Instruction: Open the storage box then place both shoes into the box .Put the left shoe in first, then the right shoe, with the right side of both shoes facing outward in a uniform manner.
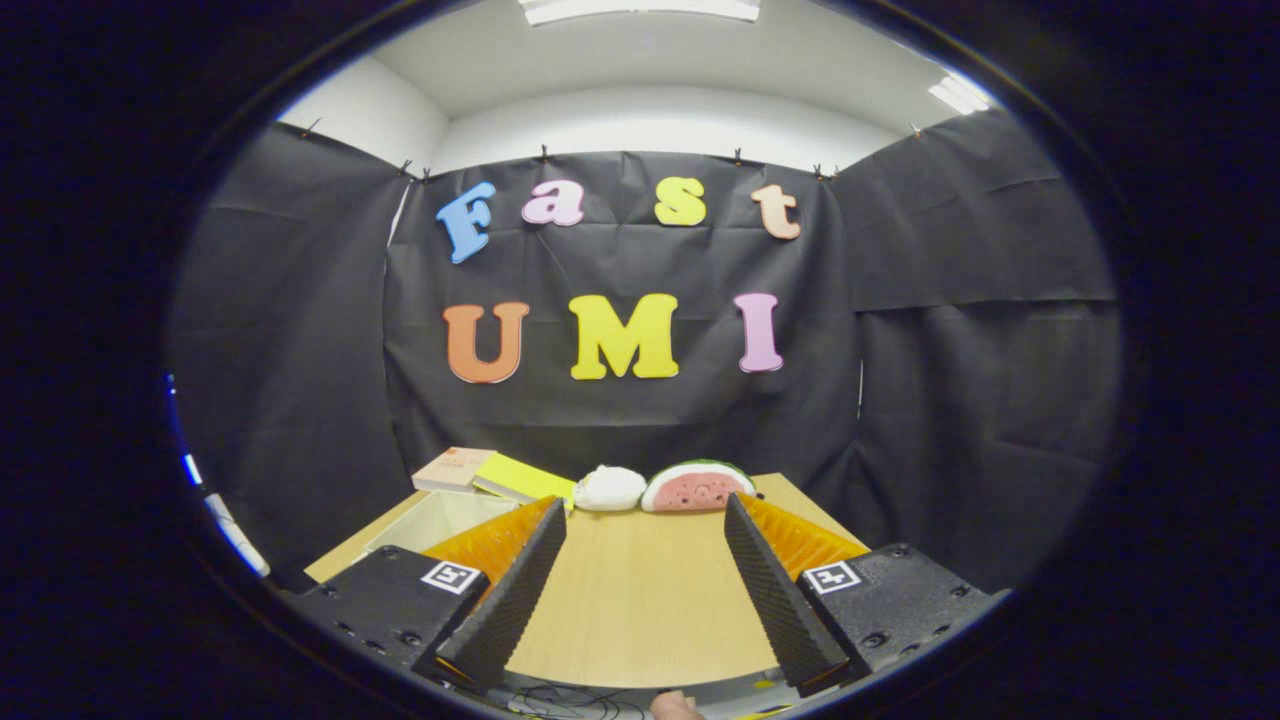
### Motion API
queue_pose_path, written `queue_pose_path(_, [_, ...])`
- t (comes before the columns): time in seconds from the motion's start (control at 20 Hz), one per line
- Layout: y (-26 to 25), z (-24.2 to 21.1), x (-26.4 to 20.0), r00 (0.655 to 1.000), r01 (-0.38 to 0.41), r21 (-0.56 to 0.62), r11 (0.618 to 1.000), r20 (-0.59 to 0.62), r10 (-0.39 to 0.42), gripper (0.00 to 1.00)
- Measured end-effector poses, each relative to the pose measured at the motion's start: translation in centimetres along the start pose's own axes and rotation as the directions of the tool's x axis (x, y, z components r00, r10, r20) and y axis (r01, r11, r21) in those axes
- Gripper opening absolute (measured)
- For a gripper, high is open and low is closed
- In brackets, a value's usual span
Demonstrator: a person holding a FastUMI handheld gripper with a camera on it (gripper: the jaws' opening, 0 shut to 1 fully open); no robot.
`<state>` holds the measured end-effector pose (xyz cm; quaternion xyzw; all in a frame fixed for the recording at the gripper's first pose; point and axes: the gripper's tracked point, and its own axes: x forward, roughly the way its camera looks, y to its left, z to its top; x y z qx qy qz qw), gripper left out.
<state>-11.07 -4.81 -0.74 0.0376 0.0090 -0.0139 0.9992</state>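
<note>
My gripper (643, 510) is held open above a light wooden table (640, 610), and nothing sits between its fingers. Beyond the fingertips, at the table's far edge, lie two shoes side by side: a white plush one (610, 488) on the left and one patterned like a watermelon slice (697, 486) on the right. A pale storage box (440, 518) stands on the left part of the table, partly hidden behind the left finger (510, 590). Whether its lid is on cannot be made out.
A tan book (453, 468) and a yellow book (520, 478) lie at the back left, behind the box. Black cloth walls close the booth just past the table's far edge. Cables and part of a hand (675, 705) show below the near edge.
</note>
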Motion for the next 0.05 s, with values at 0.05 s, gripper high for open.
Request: queue_pose_path(0.05, [0.17, -0.01, 0.04, 1.000, 0.000, -0.003, 1.000, 0.002, 0.000, 1.00])
